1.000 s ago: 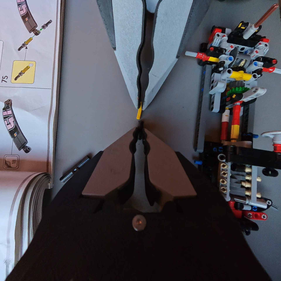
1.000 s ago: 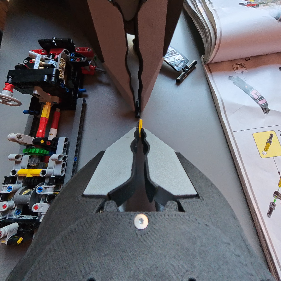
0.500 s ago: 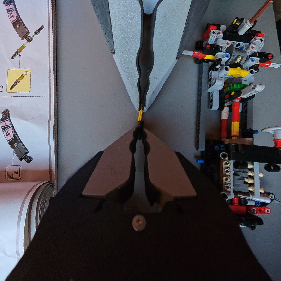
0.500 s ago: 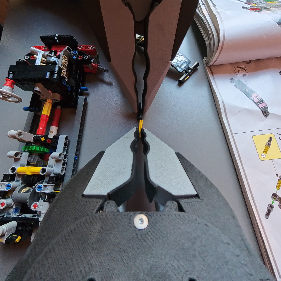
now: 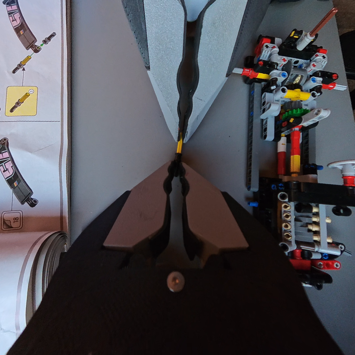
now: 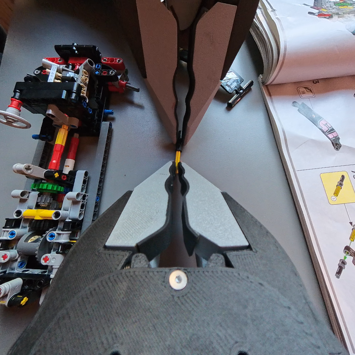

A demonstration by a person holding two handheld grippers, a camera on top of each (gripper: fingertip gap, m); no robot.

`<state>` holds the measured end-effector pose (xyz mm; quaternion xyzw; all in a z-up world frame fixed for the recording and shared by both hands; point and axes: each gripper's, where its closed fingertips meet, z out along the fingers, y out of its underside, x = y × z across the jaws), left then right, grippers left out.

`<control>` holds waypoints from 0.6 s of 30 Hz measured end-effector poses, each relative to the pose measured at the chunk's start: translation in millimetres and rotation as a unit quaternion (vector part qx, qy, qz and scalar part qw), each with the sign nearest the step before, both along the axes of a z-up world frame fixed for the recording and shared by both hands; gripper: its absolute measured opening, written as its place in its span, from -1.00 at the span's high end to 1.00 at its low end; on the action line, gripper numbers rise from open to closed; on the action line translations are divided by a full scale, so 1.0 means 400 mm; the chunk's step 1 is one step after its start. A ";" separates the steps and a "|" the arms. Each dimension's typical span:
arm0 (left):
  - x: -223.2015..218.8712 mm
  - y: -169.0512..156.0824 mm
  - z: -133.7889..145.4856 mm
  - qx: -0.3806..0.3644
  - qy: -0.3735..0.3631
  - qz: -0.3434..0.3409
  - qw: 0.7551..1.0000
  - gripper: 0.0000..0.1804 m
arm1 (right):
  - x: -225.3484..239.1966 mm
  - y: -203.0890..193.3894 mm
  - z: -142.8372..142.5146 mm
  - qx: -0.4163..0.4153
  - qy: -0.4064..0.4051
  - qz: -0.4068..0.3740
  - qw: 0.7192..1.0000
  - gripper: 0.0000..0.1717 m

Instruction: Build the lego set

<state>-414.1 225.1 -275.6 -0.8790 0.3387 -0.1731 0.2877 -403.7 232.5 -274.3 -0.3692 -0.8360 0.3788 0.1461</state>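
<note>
My left gripper (image 5: 177, 167), with brown fingers, is shut on a small black pin (image 5: 177, 160). My right gripper (image 6: 176, 167), with grey fingers, is shut on a thin yellow axle (image 6: 177, 159). The two grippers face each other tip to tip above the grey table (image 5: 115, 134). The yellow axle (image 5: 179, 147) meets the end of the black pin (image 6: 179, 141), so the two parts stand in one line between the fingertips. The right gripper also shows in the left wrist view (image 5: 181, 137), and the left gripper shows in the right wrist view (image 6: 179, 140).
A partly built brick vehicle chassis (image 5: 292, 134) lies beside the grippers; it also shows in the right wrist view (image 6: 57, 153). An open instruction booklet (image 5: 32, 115) lies on the other side (image 6: 317, 134). A loose black part (image 6: 236, 90) lies near the booklet.
The two grippers have closed the distance between them. The yellow axle and the black pin, apart a second ago, now meet end to end. Both grasps stay shut.
</note>
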 end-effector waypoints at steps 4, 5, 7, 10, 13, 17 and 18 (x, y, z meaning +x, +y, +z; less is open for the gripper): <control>0.002 0.001 0.000 -0.002 -0.002 0.002 1.000 0.98 | 0.001 0.000 0.000 -0.003 -0.004 0.000 1.000 1.00; 0.003 0.002 0.000 -0.002 -0.003 0.003 1.000 0.98 | 0.002 0.001 0.000 -0.005 -0.005 0.000 1.000 1.00; 0.007 0.003 0.000 -0.001 -0.005 0.004 1.000 0.98 | 0.004 0.002 0.000 -0.010 -0.010 0.000 1.000 1.00; 0.010 0.005 0.000 0.001 -0.011 0.007 1.000 0.98 | 0.007 0.004 0.000 -0.024 -0.022 -0.001 0.999 1.00; 0.010 0.004 0.000 0.001 -0.012 0.007 1.000 0.98 | 0.007 0.004 0.000 -0.023 -0.021 -0.001 1.000 1.00; 0.010 0.004 0.000 0.000 -0.014 0.009 1.000 0.98 | 0.007 0.004 0.000 -0.022 -0.020 -0.001 1.000 1.00; 0.010 0.004 0.000 0.000 -0.015 0.009 1.000 0.98 | 0.007 0.004 0.000 -0.022 -0.020 -0.001 1.000 1.00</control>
